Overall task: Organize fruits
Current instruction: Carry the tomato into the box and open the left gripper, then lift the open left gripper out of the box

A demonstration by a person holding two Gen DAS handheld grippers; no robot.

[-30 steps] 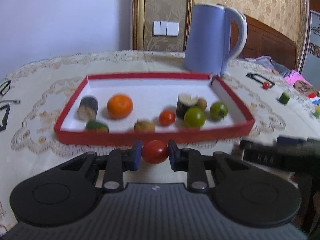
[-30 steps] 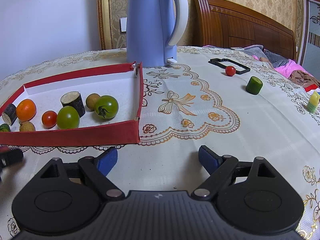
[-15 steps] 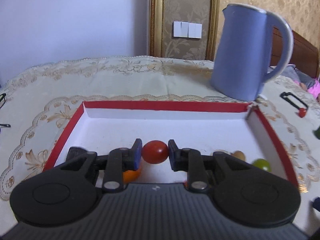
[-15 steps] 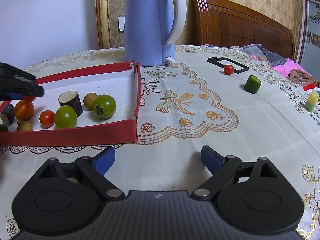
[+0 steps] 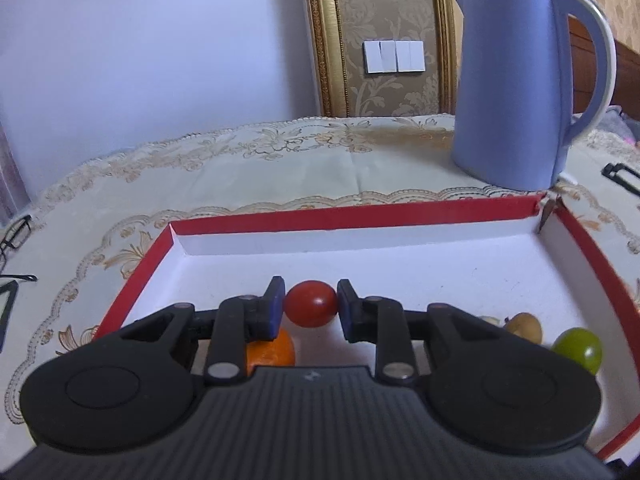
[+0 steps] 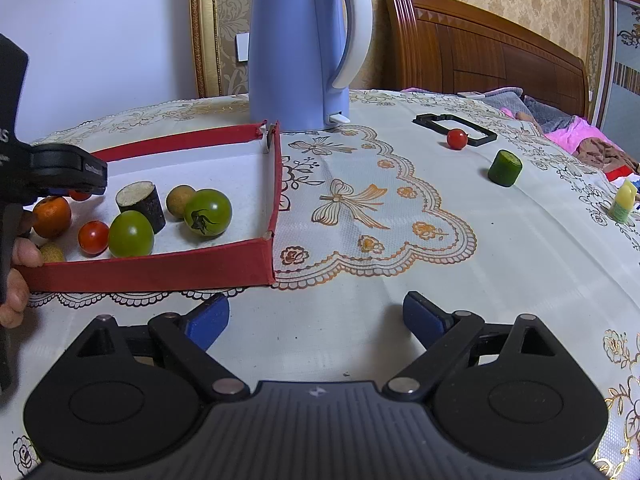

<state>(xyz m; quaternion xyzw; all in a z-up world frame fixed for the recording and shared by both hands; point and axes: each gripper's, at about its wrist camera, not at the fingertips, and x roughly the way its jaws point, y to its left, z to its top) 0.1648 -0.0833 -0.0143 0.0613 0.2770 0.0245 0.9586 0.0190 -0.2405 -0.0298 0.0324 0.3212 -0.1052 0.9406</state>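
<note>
My left gripper (image 5: 311,305) is shut on a red cherry tomato (image 5: 310,303) and holds it low over the white floor of the red-walled tray (image 5: 352,216). Under the left finger lies an orange (image 5: 270,350); a brown fruit (image 5: 524,326) and a green tomato (image 5: 578,349) sit at the tray's right. In the right wrist view the left gripper (image 6: 82,182) reaches in over the tray (image 6: 160,270), where two green tomatoes (image 6: 208,212), a dark cut piece (image 6: 140,202) and a red tomato (image 6: 93,237) lie. My right gripper (image 6: 316,320) stands open over bare tablecloth.
A blue kettle (image 6: 304,52) stands just behind the tray's far right corner. On the cloth to the right lie a red tomato (image 6: 457,139) beside a black frame (image 6: 454,128), a green cucumber piece (image 6: 505,168) and a yellow-green piece (image 6: 622,202). A bed headboard rises behind.
My left gripper carried the red tomato from in front of the tray forward over its near wall and now holds it above the tray floor. The right gripper stayed in place.
</note>
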